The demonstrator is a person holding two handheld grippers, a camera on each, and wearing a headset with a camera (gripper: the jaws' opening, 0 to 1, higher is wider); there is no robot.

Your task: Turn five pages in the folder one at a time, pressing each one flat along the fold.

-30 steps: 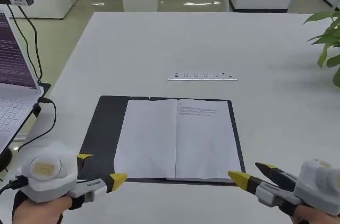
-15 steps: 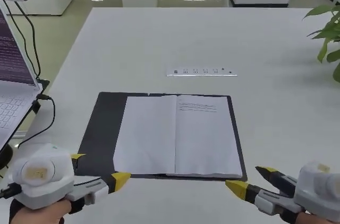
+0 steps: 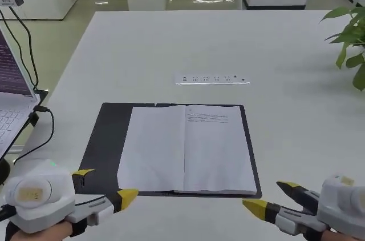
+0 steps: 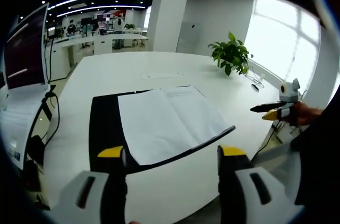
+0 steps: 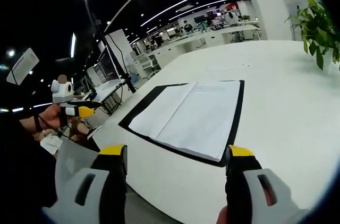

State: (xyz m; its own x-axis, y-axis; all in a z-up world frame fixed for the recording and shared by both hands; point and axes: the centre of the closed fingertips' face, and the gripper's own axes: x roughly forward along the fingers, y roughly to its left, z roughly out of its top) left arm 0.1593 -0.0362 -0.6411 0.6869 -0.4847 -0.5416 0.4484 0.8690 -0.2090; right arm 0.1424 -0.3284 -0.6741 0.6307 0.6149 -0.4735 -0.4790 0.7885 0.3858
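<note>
- White workbench is carrying an open black folder of white paper pages
- Yellow-tipped left gripper and right gripper are hovering near it, jaws gaping wide

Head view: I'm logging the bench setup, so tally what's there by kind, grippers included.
Folder: 1
Socket strip: 1
Laptop: 1
Plant: 1
Grippers: 2, left gripper and right gripper
Total: 6
</note>
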